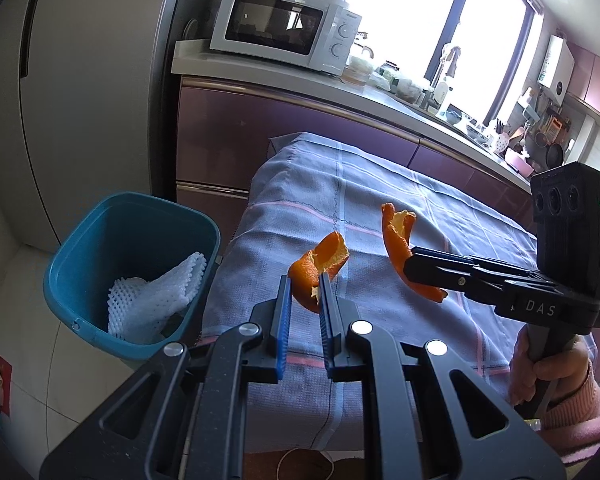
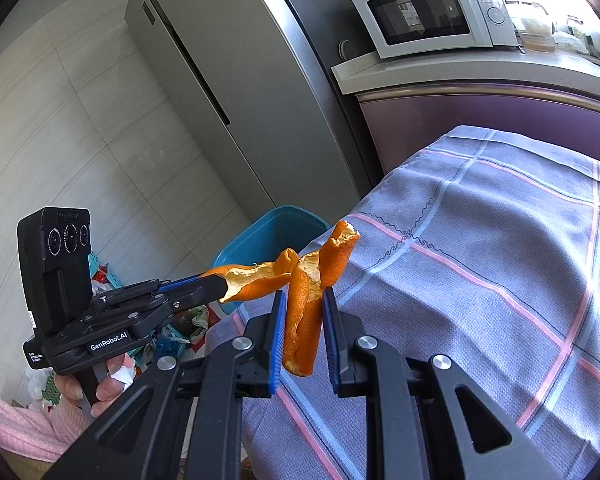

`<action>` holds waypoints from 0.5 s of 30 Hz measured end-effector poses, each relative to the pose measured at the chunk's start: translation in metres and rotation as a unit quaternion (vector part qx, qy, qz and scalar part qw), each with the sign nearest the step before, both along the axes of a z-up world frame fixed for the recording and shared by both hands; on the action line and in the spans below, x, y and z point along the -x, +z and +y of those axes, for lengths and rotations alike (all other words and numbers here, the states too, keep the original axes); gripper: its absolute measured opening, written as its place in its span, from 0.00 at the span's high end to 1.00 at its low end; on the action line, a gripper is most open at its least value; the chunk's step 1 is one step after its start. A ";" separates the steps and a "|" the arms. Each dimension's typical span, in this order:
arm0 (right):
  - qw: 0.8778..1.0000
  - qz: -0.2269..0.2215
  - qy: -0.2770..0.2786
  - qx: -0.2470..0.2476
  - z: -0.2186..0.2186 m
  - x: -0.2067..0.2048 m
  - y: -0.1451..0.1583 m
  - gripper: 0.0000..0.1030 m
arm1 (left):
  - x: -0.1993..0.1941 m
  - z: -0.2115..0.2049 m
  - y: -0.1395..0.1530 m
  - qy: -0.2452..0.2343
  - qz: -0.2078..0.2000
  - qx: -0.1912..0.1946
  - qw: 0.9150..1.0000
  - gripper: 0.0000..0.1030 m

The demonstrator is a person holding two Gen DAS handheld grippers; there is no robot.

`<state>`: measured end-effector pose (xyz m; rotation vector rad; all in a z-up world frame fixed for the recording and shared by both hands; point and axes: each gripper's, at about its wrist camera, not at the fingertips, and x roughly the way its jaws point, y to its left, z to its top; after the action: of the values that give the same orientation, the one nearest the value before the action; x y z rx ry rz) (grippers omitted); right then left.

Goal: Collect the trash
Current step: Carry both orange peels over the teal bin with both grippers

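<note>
Orange peel in my left fingers: a short curled piece of orange peel (image 1: 318, 270) is pinched between the two blue pads of my left gripper (image 1: 305, 292); the gap is narrow and the peel fills it.
Orange peel in my right fingers: a longer twisted strip of peel (image 2: 302, 320) stands almost upright between the pads of my right gripper (image 2: 304, 314), which are closed on it.
Where both peels are: they hang in the air above the near corner of the table, close to each other; in the right wrist view their tips seem to touch, but I cannot say it surely.
Table: it is covered by a grey-blue checked cloth (image 1: 380, 184).
Trash bin: a blue bin (image 1: 80, 312) stands on the floor just beside the table, to the left of my left gripper.
Inside the bin: a white foam fruit net (image 1: 152, 296) lies against the wall.
Behind: a white microwave (image 1: 284, 26) sits on the kitchen counter.
</note>
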<state>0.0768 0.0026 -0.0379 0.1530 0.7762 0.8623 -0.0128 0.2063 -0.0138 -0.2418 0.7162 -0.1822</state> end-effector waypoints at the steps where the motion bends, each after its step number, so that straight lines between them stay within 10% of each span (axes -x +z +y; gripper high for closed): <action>1: 1.000 0.000 0.001 0.000 0.001 0.000 0.000 0.84 | 0.001 0.001 0.000 0.001 0.000 0.000 1.000 0.87; 15: 1.000 0.001 0.018 0.004 0.021 -0.001 0.001 0.84 | 0.006 0.018 0.004 0.025 -0.005 0.002 1.000 0.87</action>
<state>0.0780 0.0236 -0.0365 0.1331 0.7861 0.8933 -0.0188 0.2242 -0.0094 -0.2622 0.6984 -0.1365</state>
